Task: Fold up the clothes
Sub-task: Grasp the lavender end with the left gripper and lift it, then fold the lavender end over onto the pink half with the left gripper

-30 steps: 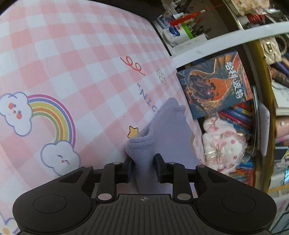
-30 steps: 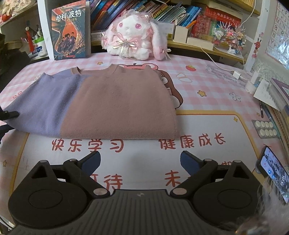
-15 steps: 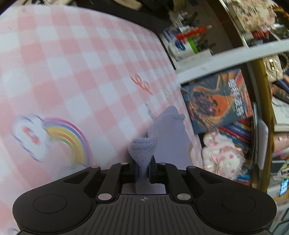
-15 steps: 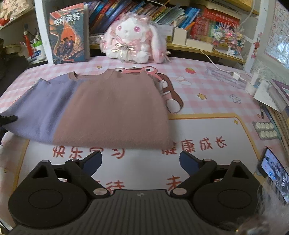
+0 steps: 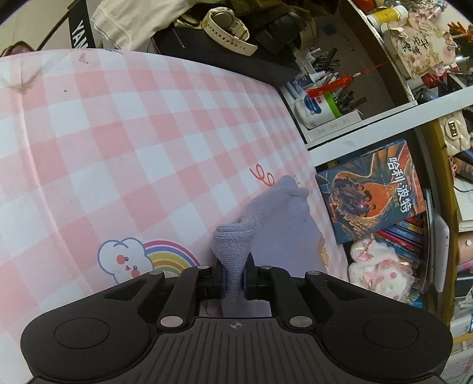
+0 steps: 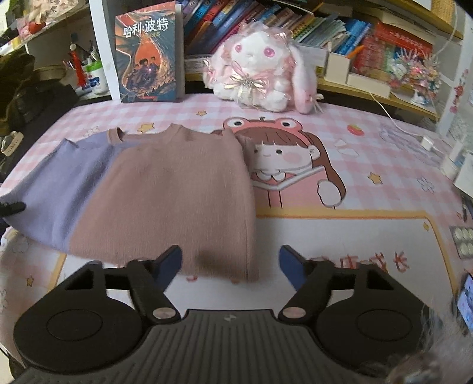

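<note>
Now that my left tongs (image 5: 235,279) have clamped the sweater's (image 6: 165,192) lilac edge on the desk (image 6: 354,230) and my right tongs (image 6: 230,263) have been narrowing, unpinched, around its brown hem, I judge the fold can start.

At the top of my right view I see a plush rabbit (image 6: 260,79) sitting on the pink checked table mat (image 6: 369,147), with a dragon-cover book (image 6: 147,53) standing upper left. Blister packs (image 6: 464,240) lie at the right edge. In my left view, a pale wristwatch (image 5: 227,28) rests at top centre.
</note>
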Available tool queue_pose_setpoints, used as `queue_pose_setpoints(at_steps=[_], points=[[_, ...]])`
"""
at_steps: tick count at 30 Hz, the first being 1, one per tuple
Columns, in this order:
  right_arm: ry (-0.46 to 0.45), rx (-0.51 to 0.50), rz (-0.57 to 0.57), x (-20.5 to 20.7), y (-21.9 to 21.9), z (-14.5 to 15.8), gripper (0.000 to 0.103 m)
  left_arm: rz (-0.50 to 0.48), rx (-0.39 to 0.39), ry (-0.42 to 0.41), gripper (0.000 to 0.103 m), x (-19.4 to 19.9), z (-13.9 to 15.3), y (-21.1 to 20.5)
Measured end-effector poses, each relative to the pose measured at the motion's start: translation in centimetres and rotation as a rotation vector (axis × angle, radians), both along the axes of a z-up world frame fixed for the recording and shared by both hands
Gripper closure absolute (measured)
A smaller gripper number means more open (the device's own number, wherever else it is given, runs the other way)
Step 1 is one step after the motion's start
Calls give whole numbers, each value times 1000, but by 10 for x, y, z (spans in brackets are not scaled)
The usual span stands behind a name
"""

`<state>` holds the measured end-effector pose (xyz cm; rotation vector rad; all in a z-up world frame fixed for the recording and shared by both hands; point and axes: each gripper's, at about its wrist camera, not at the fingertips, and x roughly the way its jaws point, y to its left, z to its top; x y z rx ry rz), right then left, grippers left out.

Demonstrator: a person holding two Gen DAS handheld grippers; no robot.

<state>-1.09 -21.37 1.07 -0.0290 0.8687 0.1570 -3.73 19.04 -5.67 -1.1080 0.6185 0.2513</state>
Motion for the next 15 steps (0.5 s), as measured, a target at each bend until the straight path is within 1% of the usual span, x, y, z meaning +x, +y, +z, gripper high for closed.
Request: queue_pose_setpoints(at_steps=[1,4,8,11,15], points=[[0,0,9,4,-2,-1,50,4,7,2,95,0,0,-1],[-2,11,40,17,-10,-2,58,16,27,6,94,0,1,-6],[-23,21,102,39,-18,0,59,35,71,17,94,0,3,-13],[2,39,162,49,-22,-3,59,54,93,27,94,0,7,-18],[49,55,240,52,-26,-16,59,83,132,31,95,-2,16,-27]])
